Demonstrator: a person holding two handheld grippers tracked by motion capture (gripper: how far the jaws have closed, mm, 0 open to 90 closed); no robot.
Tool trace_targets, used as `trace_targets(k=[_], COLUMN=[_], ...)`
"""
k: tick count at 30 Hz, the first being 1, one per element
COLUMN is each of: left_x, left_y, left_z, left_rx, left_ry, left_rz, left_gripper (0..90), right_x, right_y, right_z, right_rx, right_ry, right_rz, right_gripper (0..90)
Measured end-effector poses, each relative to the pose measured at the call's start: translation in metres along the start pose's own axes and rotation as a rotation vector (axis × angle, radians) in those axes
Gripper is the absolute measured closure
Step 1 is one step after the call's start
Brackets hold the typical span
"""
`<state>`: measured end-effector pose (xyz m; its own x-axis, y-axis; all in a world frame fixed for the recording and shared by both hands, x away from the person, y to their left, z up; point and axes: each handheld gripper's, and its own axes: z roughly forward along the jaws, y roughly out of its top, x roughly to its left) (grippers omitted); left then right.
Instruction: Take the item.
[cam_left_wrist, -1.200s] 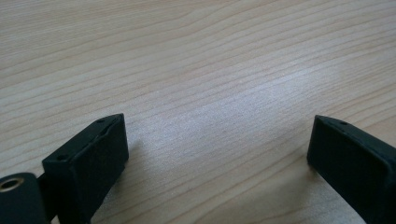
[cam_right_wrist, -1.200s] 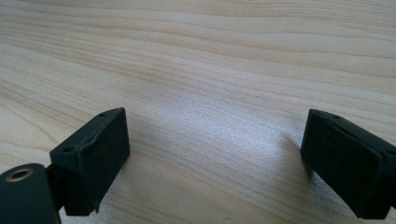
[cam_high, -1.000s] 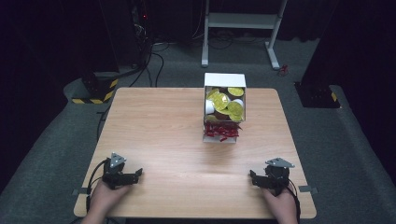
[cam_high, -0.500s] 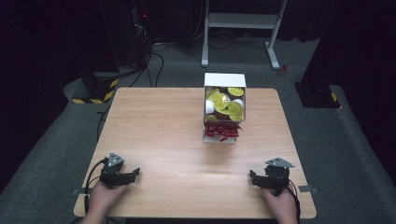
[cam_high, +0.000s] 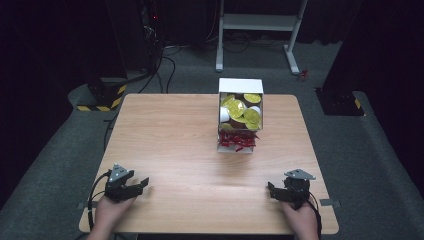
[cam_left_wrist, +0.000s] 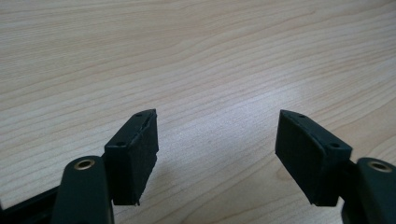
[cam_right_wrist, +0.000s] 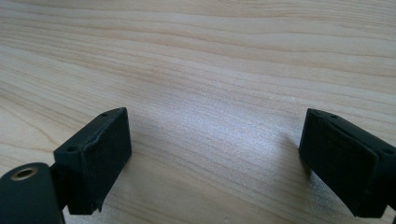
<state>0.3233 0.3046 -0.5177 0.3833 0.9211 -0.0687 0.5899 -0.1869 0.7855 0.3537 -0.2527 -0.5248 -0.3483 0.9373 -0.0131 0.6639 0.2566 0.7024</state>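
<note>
A white box (cam_high: 240, 115) sits on the far half of the wooden tabletop (cam_high: 190, 145), a little right of the middle, with its back edge at the far rim. It lies open toward the camera. Its upper part holds a heap of small round cups with yellow-green lids (cam_high: 242, 110), some showing white sides. Along its near edge lies a cluster of small red packets (cam_high: 237, 140); what they are exactly is too small to tell.

Both grippers are well apart from the box, down at the near edge of the tabletop. The left gripper (cam_high: 134, 186) is held by a hand (cam_high: 107, 212) at the near left corner, with a cable trailing off toward the table edge. In the left gripper view its black fingers (cam_left_wrist: 133, 156) stand wide apart, with bare wood grain between them.

The right gripper (cam_high: 273, 191) is held by the other hand (cam_high: 300, 220) at the near right corner, a grey three-cornered plate on top. In the right gripper view its fingers (cam_right_wrist: 95, 156) are likewise spread wide over bare wood.

Beyond the table, on the dark carpeted floor, stand a white metal frame (cam_high: 260, 30), black cables (cam_high: 162, 65), and two black bases with yellow-and-black striped markings, one on the left (cam_high: 102, 95) and one on the right (cam_high: 340, 102).
</note>
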Motion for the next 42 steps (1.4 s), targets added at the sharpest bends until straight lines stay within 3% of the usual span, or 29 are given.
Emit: trace_targets(k=[8,12,17,21,27,33,42], left_x=[-0.006,-0.023,-0.033,-0.034,-0.035,-0.037,-0.046], left_y=[0.000,0.011,0.020,0.023,0.031,0.041,0.052], left_z=[-0.003,-0.004,-0.009,-0.012,-0.016,-0.013,-0.007], left_rx=[-0.002,-0.022,-0.035,-0.024,-0.051,-0.080,-0.099], left_ry=[-0.017,-0.054,-0.094,-0.086,-0.080,-0.088,-0.090], left_rz=[0.010,0.046,0.043,0.067,0.090,0.062,0.061], left_gripper=[29.3,26.8,26.2,26.0,24.9,25.0,23.7], right_x=[0.000,-0.001,-0.001,0.000,-0.001,-0.001,0.000], right_y=[0.000,-0.001,0.000,0.000,0.000,0.000,0.001], right_z=[0.000,-0.001,0.000,0.000,0.000,0.000,0.001], right_rx=[0.001,-0.003,0.002,0.001,0.003,0.003,0.001], right_ry=[0.001,0.012,0.001,0.003,0.002,0.002,0.003], right_rz=[0.003,0.015,0.007,0.009,0.006,0.005,0.008], right_gripper=[9.3,10.0,10.2,10.2,10.2,10.2,10.2])
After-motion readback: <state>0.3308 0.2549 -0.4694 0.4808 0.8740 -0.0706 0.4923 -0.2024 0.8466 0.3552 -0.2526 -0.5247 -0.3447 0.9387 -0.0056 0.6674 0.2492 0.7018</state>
